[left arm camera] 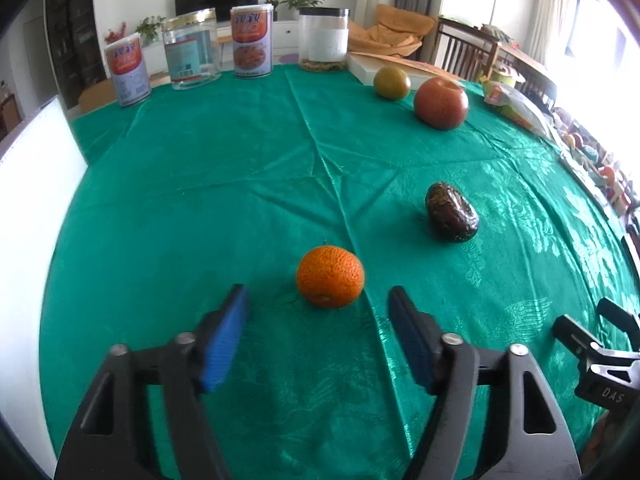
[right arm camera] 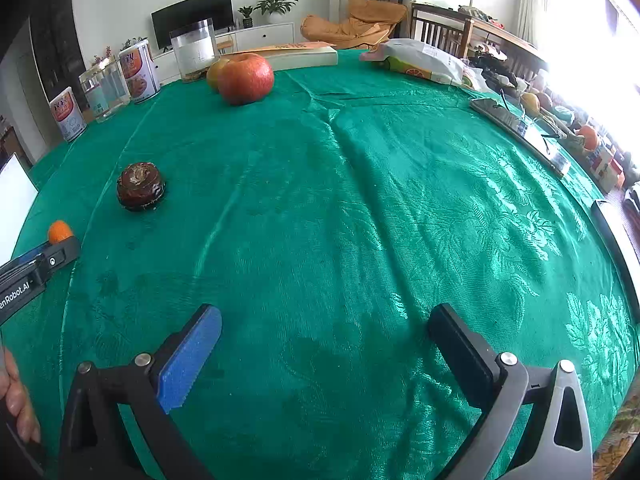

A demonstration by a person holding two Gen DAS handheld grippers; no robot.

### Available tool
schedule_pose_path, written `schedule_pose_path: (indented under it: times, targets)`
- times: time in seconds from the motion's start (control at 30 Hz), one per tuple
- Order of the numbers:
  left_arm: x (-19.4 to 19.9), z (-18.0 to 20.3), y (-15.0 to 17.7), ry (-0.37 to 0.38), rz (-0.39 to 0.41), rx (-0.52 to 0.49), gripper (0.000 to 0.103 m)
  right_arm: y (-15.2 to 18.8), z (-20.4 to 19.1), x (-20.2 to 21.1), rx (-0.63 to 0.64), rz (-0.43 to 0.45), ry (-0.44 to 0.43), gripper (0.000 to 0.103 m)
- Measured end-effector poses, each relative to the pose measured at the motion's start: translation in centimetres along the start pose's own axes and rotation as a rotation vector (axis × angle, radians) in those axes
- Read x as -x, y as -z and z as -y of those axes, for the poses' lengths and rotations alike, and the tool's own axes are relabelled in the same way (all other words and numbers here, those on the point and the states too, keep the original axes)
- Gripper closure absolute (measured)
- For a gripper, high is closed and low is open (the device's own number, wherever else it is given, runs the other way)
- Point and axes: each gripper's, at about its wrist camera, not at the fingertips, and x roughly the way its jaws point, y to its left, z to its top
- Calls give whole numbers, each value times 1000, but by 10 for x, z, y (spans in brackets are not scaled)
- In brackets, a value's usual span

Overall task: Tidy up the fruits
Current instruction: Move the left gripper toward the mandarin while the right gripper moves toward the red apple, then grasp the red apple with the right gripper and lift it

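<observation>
We hold both the left gripper (left arm camera: 318,308) and right gripper (right arm camera: 324,328) wide open and empty, the orange (left arm camera: 330,276), the dark fruit (left arm camera: 451,212) and the apple (left arm camera: 440,103) lying scattered, none yet organized.

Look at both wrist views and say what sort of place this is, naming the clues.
Most likely a home living and dining room: a flat television on a low white cabinet, a tan beanbag chair, and a table under a green patterned tablecloth.
</observation>
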Motion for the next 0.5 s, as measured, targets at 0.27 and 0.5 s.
schedule_pose_path:
  times: [0.27,0.5]
  targets:
    - [-2,-2,3,-34,-5,-22,16,-72,4,-29,108,-188,-143,7]
    - [-3,-3,2,-39,-6,-19,14,-208,-24,-68,82,-156,-228,7]
